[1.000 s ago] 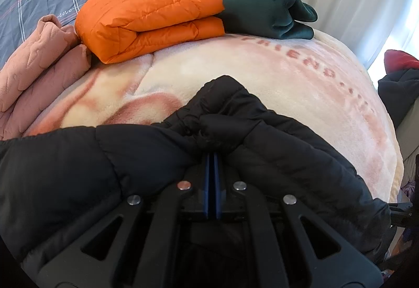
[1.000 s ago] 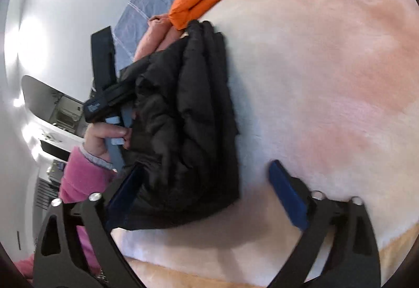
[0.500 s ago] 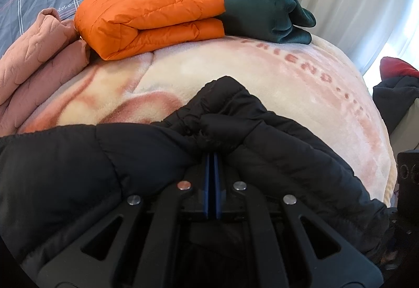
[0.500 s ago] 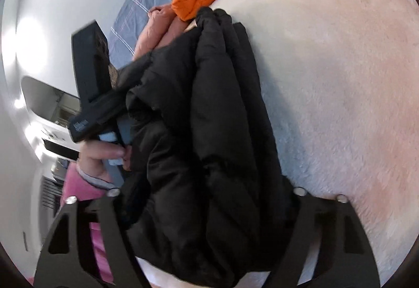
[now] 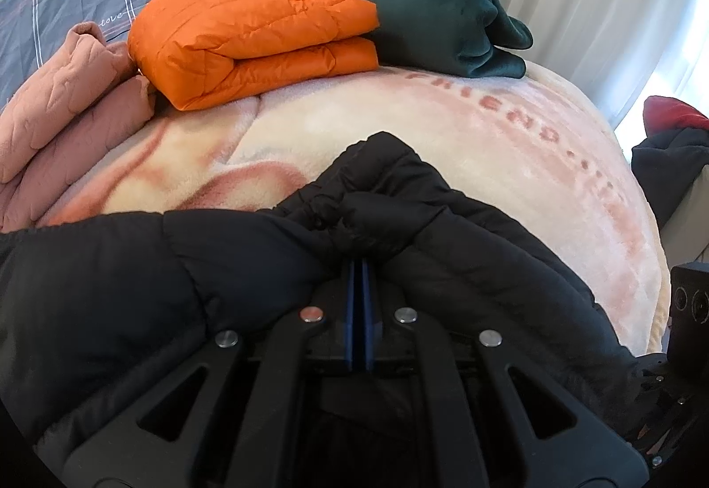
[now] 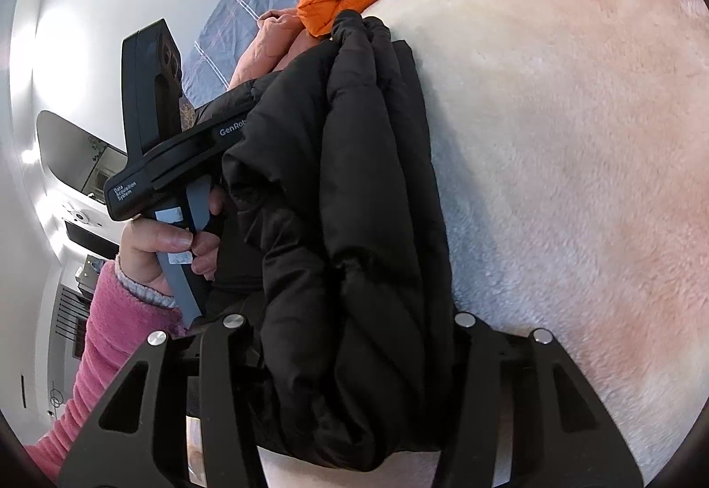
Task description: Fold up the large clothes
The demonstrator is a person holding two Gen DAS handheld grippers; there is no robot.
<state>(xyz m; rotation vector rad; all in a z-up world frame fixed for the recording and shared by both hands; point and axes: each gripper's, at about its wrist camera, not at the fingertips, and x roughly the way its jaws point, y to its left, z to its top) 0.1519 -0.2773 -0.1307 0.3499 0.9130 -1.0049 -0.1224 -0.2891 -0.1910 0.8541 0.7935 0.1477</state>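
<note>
A black puffer jacket (image 5: 465, 266) lies bunched at the near edge of the bed. My left gripper (image 5: 360, 266) is shut on a fold of it, blue pads pressed together, fabric puffing out ahead. In the right wrist view the jacket (image 6: 354, 222) hangs as a thick folded bundle between my right gripper's fingers (image 6: 354, 377). The jaws stand wide around the bundle; the fingertips are hidden by fabric, so I cannot tell how firmly they grip. The left gripper's handle (image 6: 177, 160) and the hand holding it show at the left.
A pink-and-cream fleece blanket (image 5: 487, 133) covers the bed. At the far end lie a folded orange jacket (image 5: 257, 40), a folded dark green garment (image 5: 434, 22) and a pink quilted garment (image 5: 57, 111). Dark clothes (image 5: 664, 164) sit off the bed's right side.
My right gripper has moved forward over the jacket bundle, which now fills the space between its fingers and hides the blue pads. The left gripper stays shut on the jacket.
</note>
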